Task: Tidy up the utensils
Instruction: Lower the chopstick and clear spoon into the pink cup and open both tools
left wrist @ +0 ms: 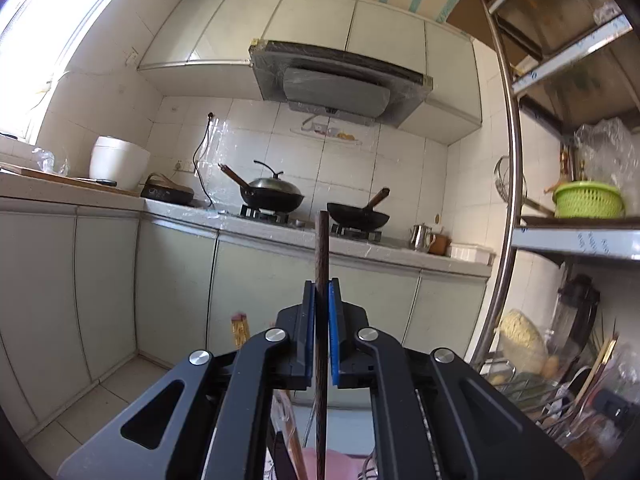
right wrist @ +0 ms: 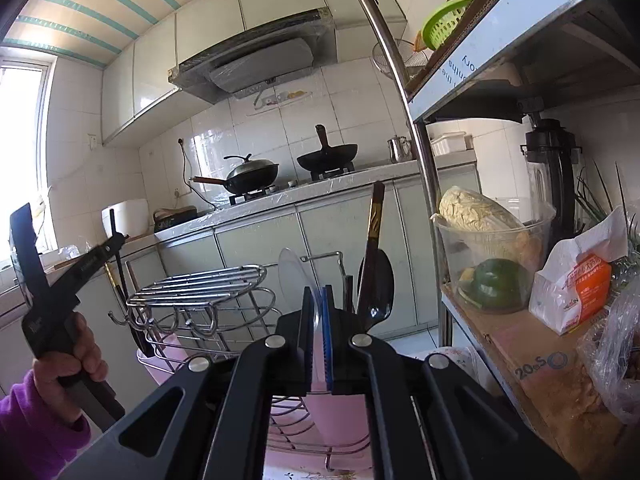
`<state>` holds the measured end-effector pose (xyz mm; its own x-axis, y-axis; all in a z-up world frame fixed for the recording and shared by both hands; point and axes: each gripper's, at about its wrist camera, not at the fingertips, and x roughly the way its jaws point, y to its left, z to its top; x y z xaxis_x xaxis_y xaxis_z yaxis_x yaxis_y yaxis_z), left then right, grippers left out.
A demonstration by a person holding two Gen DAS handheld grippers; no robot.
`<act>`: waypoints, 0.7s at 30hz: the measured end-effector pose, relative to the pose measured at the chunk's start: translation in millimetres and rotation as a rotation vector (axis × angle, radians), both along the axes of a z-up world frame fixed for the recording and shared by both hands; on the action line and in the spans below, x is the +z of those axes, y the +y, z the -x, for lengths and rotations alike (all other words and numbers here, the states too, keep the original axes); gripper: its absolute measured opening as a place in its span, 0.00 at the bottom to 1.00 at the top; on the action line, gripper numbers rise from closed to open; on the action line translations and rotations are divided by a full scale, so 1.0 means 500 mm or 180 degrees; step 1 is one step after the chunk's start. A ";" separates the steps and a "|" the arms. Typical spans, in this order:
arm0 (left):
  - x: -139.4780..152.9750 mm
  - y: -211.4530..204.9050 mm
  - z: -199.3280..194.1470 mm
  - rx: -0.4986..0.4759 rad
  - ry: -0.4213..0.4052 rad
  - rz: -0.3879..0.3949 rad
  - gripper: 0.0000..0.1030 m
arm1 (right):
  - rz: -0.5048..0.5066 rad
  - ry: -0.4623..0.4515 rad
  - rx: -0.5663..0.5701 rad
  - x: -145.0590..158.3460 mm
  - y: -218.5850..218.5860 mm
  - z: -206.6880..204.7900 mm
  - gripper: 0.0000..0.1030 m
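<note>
Jaws of the left gripper [left wrist: 322, 292] clenched on a dark wooden chopstick [left wrist: 322, 248], upright, poking up past the tips and down below them. Jaws of the right gripper [right wrist: 317, 300] pinched on what looks like a clear plastic spoon [right wrist: 298, 276], bowl above the tips. Beyond those, a wire rack [right wrist: 200, 284]; just right, a black spoon [right wrist: 376, 284] standing upright.

cardboard box [right wrist: 538, 360]: "20eS" | shelf edge [right wrist: 480, 64]: partial "ory", inverted | orange packet [right wrist: 580, 292]: unreadable
</note>
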<state>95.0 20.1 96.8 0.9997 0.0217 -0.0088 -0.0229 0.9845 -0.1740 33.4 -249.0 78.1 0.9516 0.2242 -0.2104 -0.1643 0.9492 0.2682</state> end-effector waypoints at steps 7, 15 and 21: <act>-0.036 0.005 0.044 -0.0122 0.0116 -0.0009 0.05 | 0.0010 0.0041 -0.0013 -0.005 0.001 0.002 0.03; -0.089 0.015 0.087 -0.0182 0.0471 0.0034 0.05 | 0.0014 0.0193 -0.0027 -0.023 0.006 0.000 0.04; -0.128 0.032 0.074 -0.0223 0.0831 0.0252 0.05 | 0.0077 0.0293 -0.0086 -0.038 0.008 -0.002 0.04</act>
